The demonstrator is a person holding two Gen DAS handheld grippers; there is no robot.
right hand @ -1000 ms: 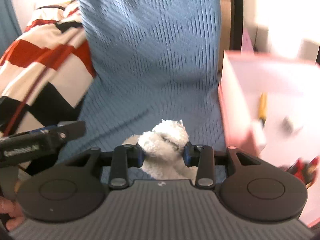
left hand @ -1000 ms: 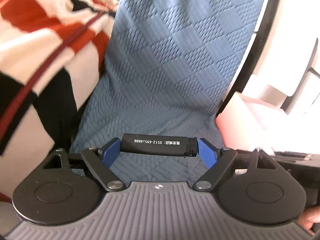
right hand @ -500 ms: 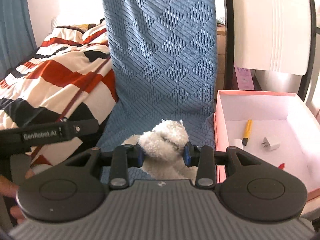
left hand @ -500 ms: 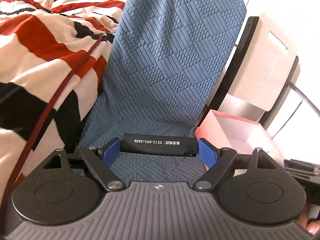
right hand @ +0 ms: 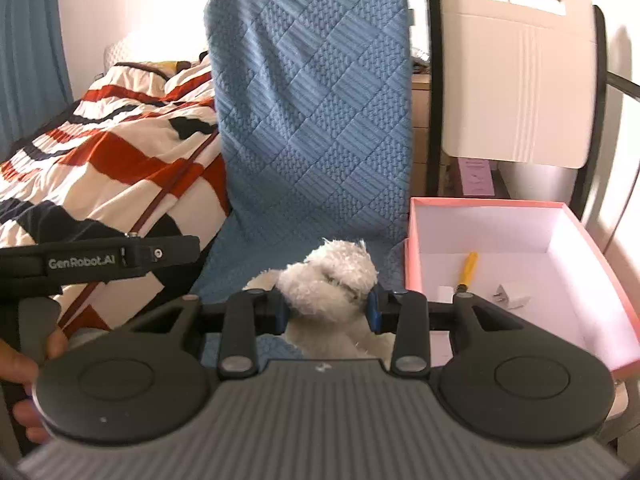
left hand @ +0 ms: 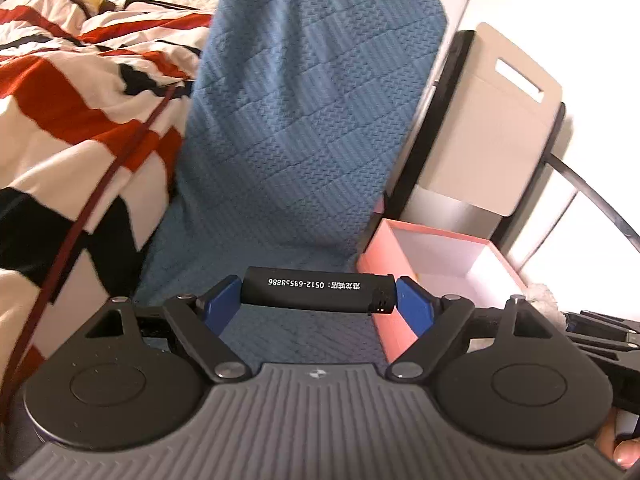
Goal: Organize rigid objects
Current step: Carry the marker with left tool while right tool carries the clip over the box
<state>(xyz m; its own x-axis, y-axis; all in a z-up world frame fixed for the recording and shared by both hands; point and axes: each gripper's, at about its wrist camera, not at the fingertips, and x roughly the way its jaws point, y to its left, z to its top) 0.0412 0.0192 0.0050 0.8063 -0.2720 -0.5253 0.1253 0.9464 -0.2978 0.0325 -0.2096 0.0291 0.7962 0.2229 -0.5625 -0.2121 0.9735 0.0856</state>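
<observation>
Partly hidden — plush toy [right hand: 332,276] behind right gripper [right hand: 328,306].

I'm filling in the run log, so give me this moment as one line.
left gripper: shut on black lighter | right gripper: shut on white plush toy | pink box: holds yellow pen, white plug

The plush toy [right hand: 332,276] is hidden below by the right gripper's body. In the box [right hand: 600,272], a small white block [right hand: 444,293] is half hidden and unidentifiable. The box's [left hand: 374,264] floor is hidden in the left view.
</observation>
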